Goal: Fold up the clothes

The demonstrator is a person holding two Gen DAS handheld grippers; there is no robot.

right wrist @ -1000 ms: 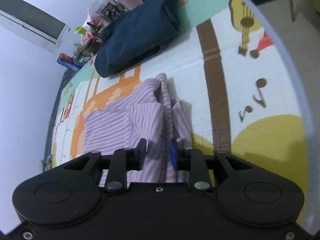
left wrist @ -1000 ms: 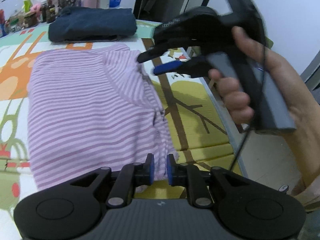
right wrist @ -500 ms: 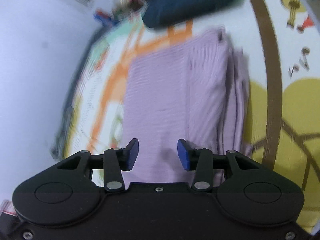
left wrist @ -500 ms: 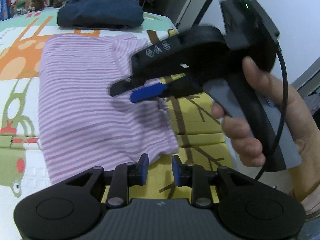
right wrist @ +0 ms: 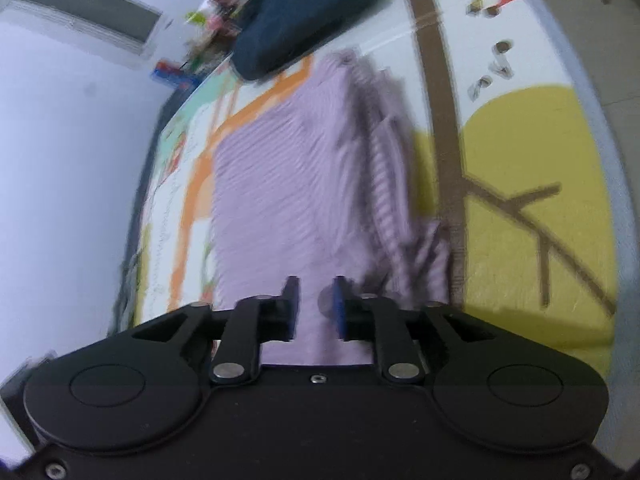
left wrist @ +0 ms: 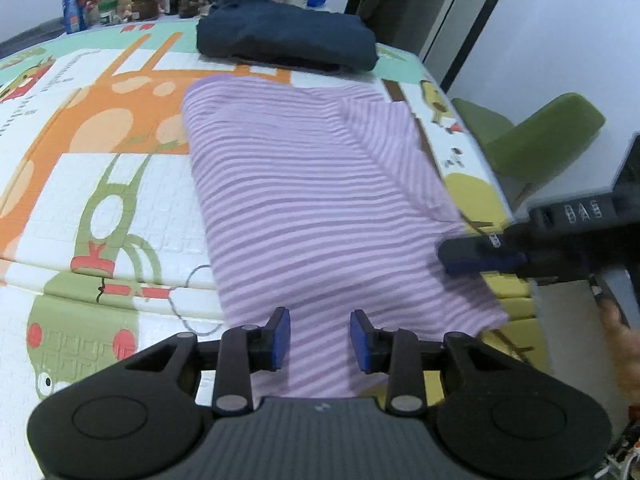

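Left wrist view: left hand-held gripper opening, empty, above striped shirt; right hand-held gripper closing, empty.

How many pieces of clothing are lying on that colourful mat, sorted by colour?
Purple striped garment: 1
Dark navy folded garment: 1
Total: 2 pieces of clothing on the mat
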